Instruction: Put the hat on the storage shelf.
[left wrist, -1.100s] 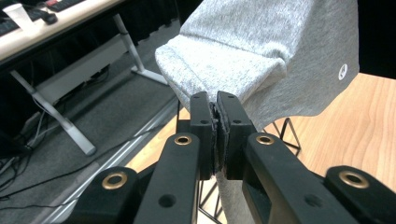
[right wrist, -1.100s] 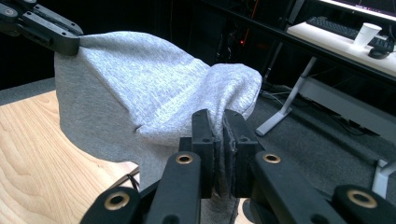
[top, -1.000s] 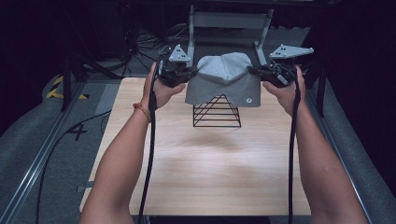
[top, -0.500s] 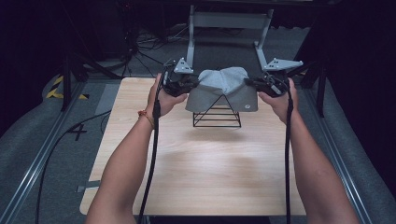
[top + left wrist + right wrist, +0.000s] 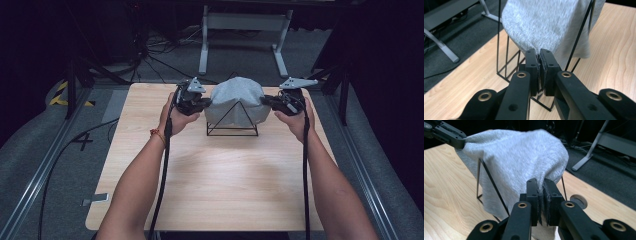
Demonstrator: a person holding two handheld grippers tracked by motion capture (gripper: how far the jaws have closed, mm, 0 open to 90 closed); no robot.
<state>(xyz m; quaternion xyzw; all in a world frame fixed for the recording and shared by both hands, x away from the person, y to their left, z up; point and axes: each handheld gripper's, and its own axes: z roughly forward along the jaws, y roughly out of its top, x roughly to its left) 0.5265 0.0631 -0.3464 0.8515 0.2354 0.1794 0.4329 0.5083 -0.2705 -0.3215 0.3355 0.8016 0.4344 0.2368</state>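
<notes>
High view: my left tongs (image 5: 204,103) and right tongs (image 5: 268,101) sit on opposite sides of a grey cloth (image 5: 235,100), each touching its edge. The cloth is draped over a black wire stand (image 5: 233,123) that stands on the wooden bench (image 5: 220,185), between the two tongs. My left hand (image 5: 176,114) and right hand (image 5: 296,120) grip the handles; a cable trails back from each along the forearm. Beyond the bench, past the tongs, a grey metal frame (image 5: 245,30) stands on the dark floor.

Left gripper view: the left tongs (image 5: 540,53) are clenched on a fold of the cloth (image 5: 549,25); fabric shows pinched between the two pads. The cloth hangs ahead of and above the tips, with the stand's thin wires (image 5: 579,35) running just beside them on either side. Bench surface (image 5: 614,50) lies below.

Right gripper view: the right tongs (image 5: 541,183) are clenched on the lower hem of the cloth (image 5: 516,157), fabric caught between the pads. The cloth domes up ahead of the tips over the stand (image 5: 491,180). At the far upper left, the other tongs (image 5: 461,143) meet the cloth's opposite edge.
</notes>
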